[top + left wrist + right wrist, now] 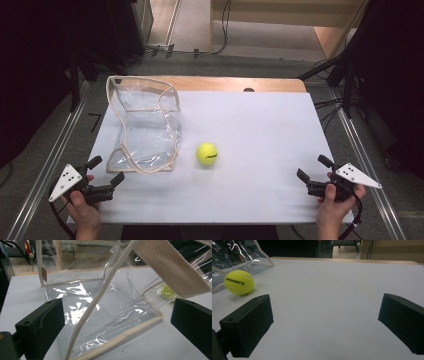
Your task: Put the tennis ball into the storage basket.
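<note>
Near edge of the table (260, 200), white top: two hands come in from the bottom of the high view, one gripper each.

Left gripper (106, 172) at the near left corner, jaws spread, nothing between them. In the left gripper view its two black jaws stand wide apart, pointed at the clear bag (105, 315); the bag's near bottom edge, cream-piped, lies just ahead of the jaws and not touching them.

Right gripper (312, 169) at the near right corner, jaws also spread wide and empty. Right gripper view: bare white table between the jaws, tennis ball (239, 282) off to the upper left, well apart from them.

Mid table: tennis ball (207, 153), yellow-green with dark lettering, resting on the white top, just right of the bag's near right corner. Cannot tell whether it touches the bag; from above a narrow gap seems to show. Ball visible through the plastic in the left gripper view (167, 291).

Farther, left half: clear bag (145, 125) of transparent plastic with cream trim, standing partly crumpled, mouth open. A wide woven cream strap (172, 267) crosses the upper right of the left gripper view.

Far edge: strip of bare wood tabletop (225, 83) beyond the white sheet, then floor and cables
</note>
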